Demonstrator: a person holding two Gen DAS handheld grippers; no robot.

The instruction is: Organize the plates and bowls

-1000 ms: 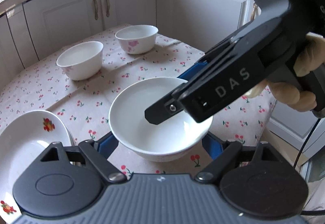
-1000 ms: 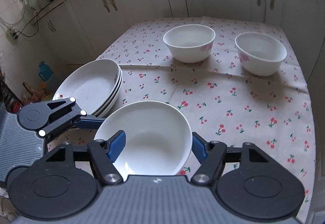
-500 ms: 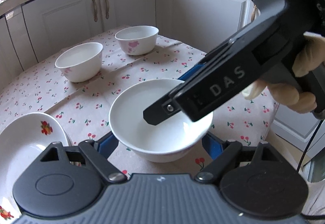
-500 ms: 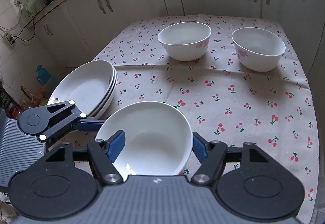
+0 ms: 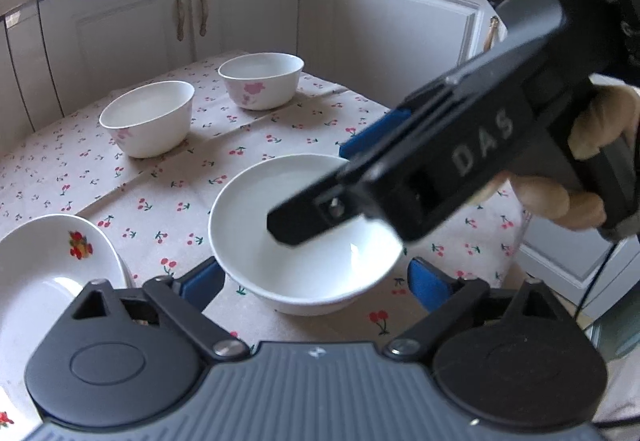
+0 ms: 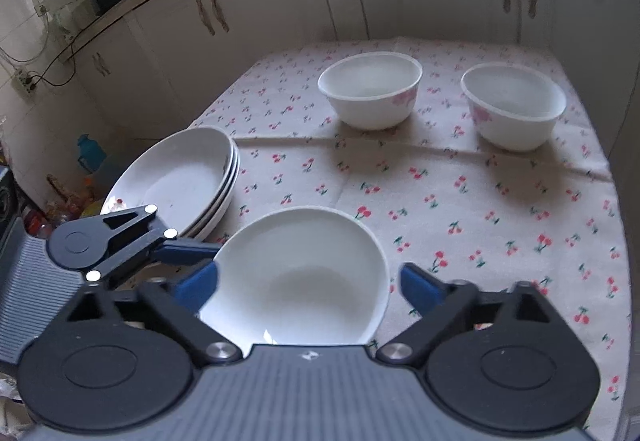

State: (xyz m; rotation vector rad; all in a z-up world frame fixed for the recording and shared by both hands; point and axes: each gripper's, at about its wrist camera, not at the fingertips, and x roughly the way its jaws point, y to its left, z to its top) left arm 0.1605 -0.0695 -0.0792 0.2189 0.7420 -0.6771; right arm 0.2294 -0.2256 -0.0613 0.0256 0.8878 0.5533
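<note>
Both grippers are opening around one white bowl (image 6: 296, 277) at the table's (image 6: 500, 201) near edge: left gripper (image 5: 316, 281) and right gripper (image 6: 308, 283) spread, pads clear of it. Stacked plates (image 6: 180, 177) sit at the left edge, two bowls (image 6: 372, 89) near the far edge.

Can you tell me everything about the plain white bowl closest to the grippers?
The plain white bowl looks like glossy ceramic, wide, shallow and round, with no pattern showing. It is empty and sits upright on the cherry-print tablecloth, near the table's front edge, right of the stacked plates. The left gripper and right gripper each straddle it, jaws opening. Their blue fingers stand beside its rim, apparently just clear of it.
</note>
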